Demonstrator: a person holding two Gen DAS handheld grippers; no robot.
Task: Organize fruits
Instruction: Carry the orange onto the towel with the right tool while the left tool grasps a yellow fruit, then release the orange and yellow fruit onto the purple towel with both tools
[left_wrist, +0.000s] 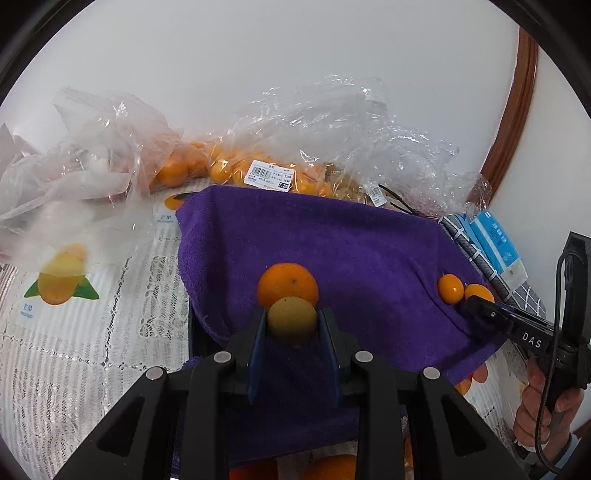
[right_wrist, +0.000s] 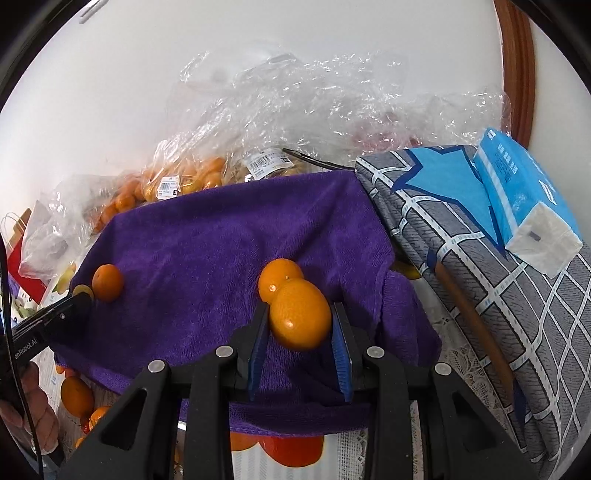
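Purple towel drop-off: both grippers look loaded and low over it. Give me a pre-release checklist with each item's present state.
1. Left gripper clamped on its yellowish fruit: ok, pads press both sides.
2. Right gripper clamped on its orange fruit: ok.
3. Both fruits over the purple towel: ok.
4. Held fruit resting on the towel: cannot tell in either view.
5. Free space at each drop spot: not ok; an orange sits right behind the left fruit, and a small orange fruit appears to touch the right one.
6. The two grippers apart from each other: ok, they are near opposite sides of the towel.
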